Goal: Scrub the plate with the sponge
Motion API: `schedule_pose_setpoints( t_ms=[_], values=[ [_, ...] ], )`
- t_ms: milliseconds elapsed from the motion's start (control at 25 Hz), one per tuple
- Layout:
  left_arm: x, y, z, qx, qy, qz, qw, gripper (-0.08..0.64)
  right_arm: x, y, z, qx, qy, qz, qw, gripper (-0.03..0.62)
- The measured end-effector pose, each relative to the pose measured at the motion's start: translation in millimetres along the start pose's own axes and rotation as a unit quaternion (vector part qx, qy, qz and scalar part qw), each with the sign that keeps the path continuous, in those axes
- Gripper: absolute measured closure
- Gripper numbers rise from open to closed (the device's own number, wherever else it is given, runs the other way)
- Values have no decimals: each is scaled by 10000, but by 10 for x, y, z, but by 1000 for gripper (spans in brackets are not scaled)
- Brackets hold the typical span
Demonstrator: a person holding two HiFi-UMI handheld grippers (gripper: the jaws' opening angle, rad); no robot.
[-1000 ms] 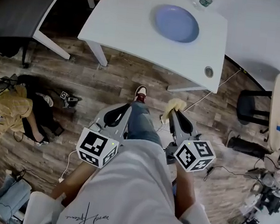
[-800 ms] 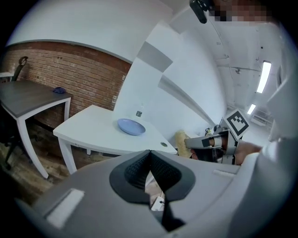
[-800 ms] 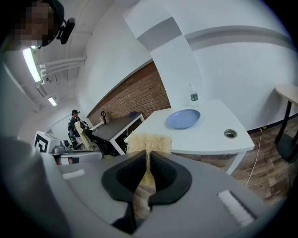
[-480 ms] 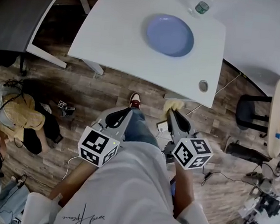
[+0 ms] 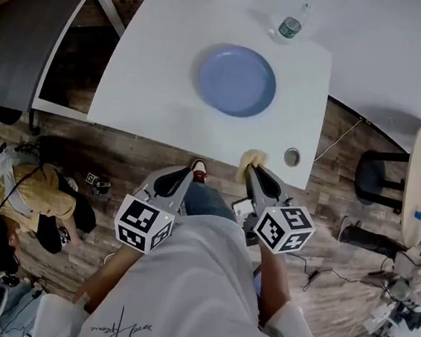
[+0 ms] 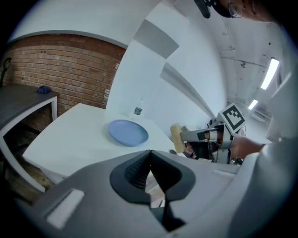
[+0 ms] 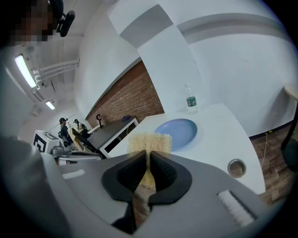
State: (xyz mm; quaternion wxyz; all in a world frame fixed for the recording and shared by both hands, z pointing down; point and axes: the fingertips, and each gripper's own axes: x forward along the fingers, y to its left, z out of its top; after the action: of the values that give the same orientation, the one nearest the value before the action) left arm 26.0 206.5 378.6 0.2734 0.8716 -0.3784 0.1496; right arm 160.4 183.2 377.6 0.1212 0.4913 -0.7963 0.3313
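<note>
**Sponge in the right tool, short of the plate**

Seen from above, a white bench point(image 5: 154, 68) carries a blue plate point(image 5: 237, 80) near its middle. A bottle point(image 5: 287, 26) stands upright at the far edge. The right tool point(image 5: 251, 170) is clamped on a yellow sponge point(image 5: 247, 160), which sticks out past the jaws at the bench's near edge, well apart from the plate. The left tool point(image 5: 190, 171) hangs beside it over the wooden floor point(image 5: 121, 162). Its jaws are almost together and just opening, with nothing between them.
</note>
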Motion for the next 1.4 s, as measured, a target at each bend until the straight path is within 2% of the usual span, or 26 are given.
schedule_pose_setpoints(
  t_ms=[440, 560, 880, 1160, 1400],
  values=[
    [483, 236, 646, 183, -361, 504, 9979, 546, 337, -460, 507, -74, -103, 276, 9995, 561],
    [606, 272, 788, 130, -412, 574, 9974, 546, 404, -568, 639, -102, -112, 356, 9993, 563],
    [748, 321, 838, 0, -374, 780, 9962, 546, 502, -773, 771, -79, -111, 496, 9987, 563],
    [655, 450, 814, -17, -238, 764, 9968, 546, 612, -709, 734, -47, -139, 495, 9987, 563],
    [804, 573, 932, -45, -156, 495, 9986, 546, 668, -728, 720, 120, -43, 253, 9996, 563]
  ],
)
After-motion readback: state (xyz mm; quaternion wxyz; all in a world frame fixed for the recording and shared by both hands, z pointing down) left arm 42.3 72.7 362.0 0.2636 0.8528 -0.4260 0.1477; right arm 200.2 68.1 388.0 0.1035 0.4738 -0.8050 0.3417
